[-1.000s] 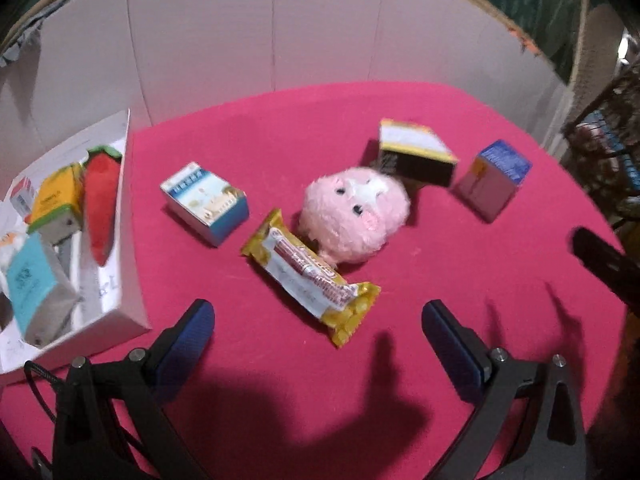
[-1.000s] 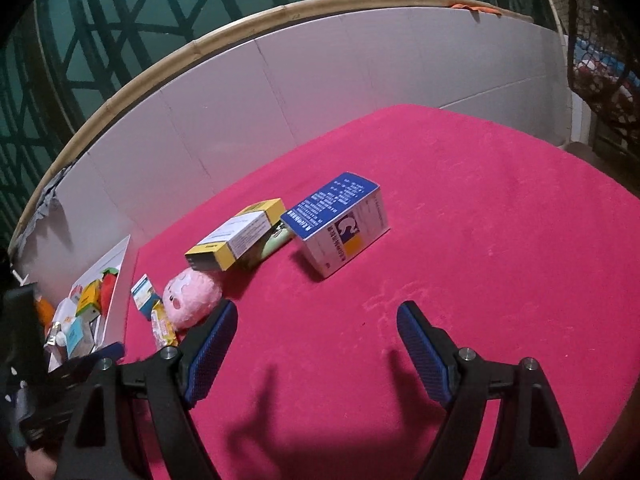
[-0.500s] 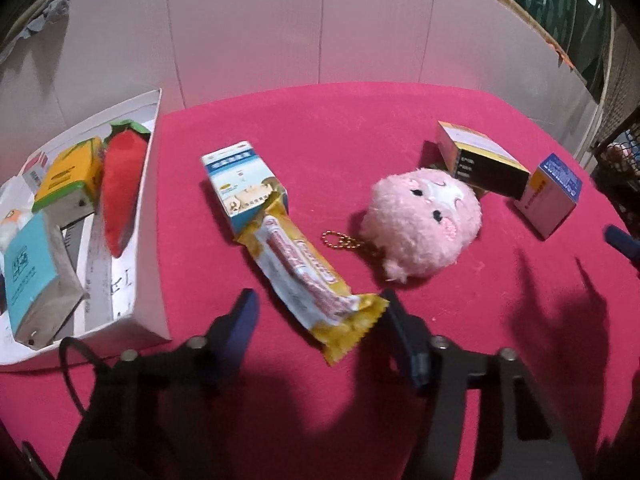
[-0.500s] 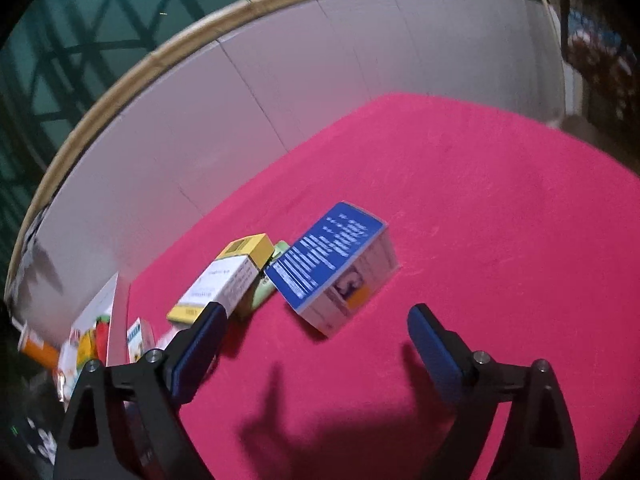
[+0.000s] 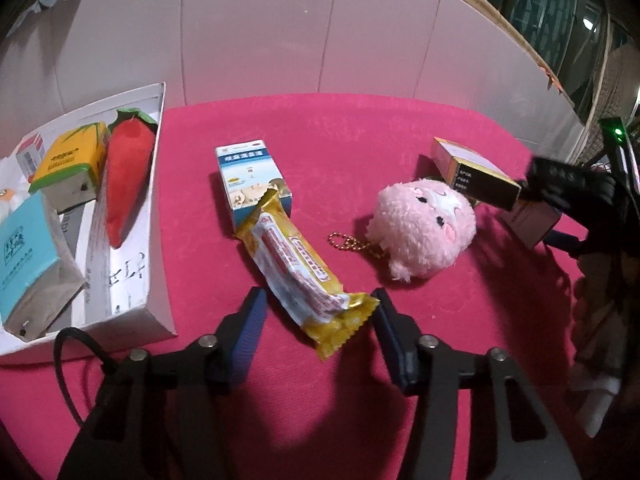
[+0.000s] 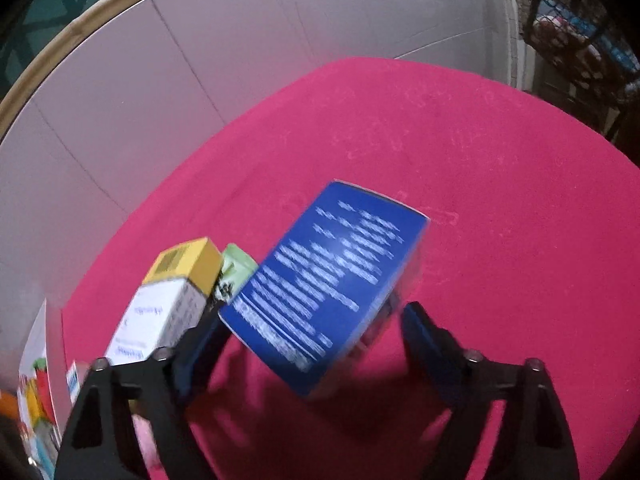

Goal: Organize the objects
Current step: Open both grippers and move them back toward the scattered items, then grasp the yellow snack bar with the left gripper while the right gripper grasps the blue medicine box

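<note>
A snack bar in a yellow wrapper (image 5: 296, 264) lies slantwise on the pink cloth. Its near end sits between the closing jaws of my left gripper (image 5: 317, 295). The right pad is at the wrapper's corner and the left pad stands a little off it. In the right wrist view a blue box with white print (image 6: 332, 276) fills the gap of my right gripper (image 6: 312, 314). Those jaws are closing too, and blur hides whether the pads touch the box. The white tray (image 5: 156, 216) at the left holds a plush carrot (image 5: 128, 188), a yellow-green box and a teal box.
A blue-and-white box (image 5: 252, 176) touches the snack bar's far end. A pink plush with a gold chain (image 5: 424, 228) lies to the right, with a yellow-and-black box (image 5: 472, 172) behind it. A green item (image 6: 238, 268) lies beside the blue box. White panels wall the table's back.
My left gripper came in over the snack bar's near end and its jaws narrowed a lot. My right gripper advanced until the blue box sat between its fingers.
</note>
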`<state>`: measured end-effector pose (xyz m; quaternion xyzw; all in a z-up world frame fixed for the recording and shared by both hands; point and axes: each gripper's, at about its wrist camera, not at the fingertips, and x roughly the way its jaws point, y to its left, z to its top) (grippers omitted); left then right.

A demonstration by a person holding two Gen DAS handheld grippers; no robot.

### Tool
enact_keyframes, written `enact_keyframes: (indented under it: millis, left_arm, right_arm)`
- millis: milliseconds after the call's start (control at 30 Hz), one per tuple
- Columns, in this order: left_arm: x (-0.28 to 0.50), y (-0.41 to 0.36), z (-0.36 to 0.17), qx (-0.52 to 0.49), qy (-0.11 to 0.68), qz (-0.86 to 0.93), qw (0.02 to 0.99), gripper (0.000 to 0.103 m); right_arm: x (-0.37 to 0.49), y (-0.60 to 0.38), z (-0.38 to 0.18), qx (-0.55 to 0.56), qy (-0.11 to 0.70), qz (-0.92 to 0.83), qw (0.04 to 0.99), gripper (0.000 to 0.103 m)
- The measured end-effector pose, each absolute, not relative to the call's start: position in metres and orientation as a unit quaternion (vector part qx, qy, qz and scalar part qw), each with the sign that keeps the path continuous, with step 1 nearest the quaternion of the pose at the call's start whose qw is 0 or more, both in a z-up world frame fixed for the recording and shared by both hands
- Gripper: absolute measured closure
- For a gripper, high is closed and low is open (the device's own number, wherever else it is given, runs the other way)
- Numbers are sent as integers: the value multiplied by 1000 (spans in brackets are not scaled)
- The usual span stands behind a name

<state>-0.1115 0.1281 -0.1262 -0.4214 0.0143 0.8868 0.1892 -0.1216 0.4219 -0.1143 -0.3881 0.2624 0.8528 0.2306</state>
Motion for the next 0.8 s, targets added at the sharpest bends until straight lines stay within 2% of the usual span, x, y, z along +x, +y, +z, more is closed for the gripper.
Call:
enact_keyframes:
  millis: [67,133,233,500,800]
  left_arm:
    - [-112,127,-124,-422,10,886,192,59]
    - [-108,125,-123,-421,8,886,192,66]
    - [-102,117,-121,-419,6,884,205,71]
    - [-54,110,-115,-401,34,876,267,73]
    - [-37,111,-98,-382,46,883,271,73]
  right_arm:
    - [-111,424,-114,-386,259,858,220,29]
    - [-97,425,-114,-380,262,863,203,35]
    - [-76,424,-112,-369,267,872,178,41]
    - [-16,406,-115,-350,279,886,120,43]
    - [9,391,-96,-335,271,898,90,46]
